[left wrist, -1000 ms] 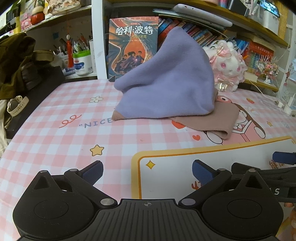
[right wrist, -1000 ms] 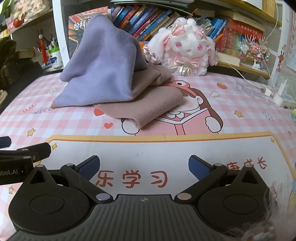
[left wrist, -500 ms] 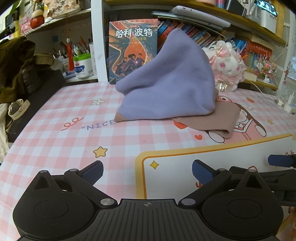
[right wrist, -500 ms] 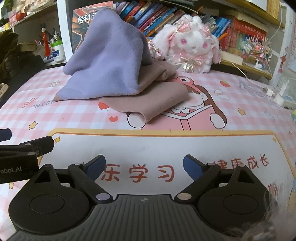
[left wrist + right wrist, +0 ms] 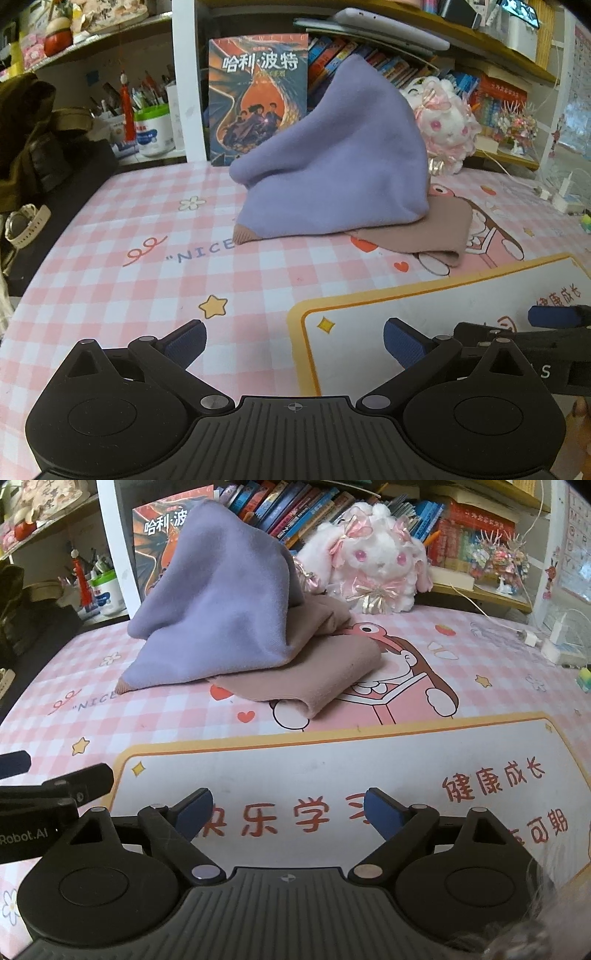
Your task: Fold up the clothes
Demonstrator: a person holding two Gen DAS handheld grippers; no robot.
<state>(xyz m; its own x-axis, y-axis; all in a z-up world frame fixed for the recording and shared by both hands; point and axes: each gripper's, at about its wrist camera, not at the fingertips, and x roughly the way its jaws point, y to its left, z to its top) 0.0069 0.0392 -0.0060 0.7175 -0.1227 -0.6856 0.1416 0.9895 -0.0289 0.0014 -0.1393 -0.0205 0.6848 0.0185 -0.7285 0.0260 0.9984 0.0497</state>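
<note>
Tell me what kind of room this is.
Probably a child's bedroom or study corner: crammed bookshelves, a plush bunny, and a pink cartoon desk mat holding the purple cloth.

The purple cloth (image 5: 332, 158) conceals the far portion of the brown cloth (image 5: 424, 229) and the lower right corner of the book cover (image 5: 258, 96). In the right wrist view, the same cover (image 5: 159, 528) is mostly hidden. The watch (image 5: 22, 225) is cut off at the left edge of the frame.
</note>
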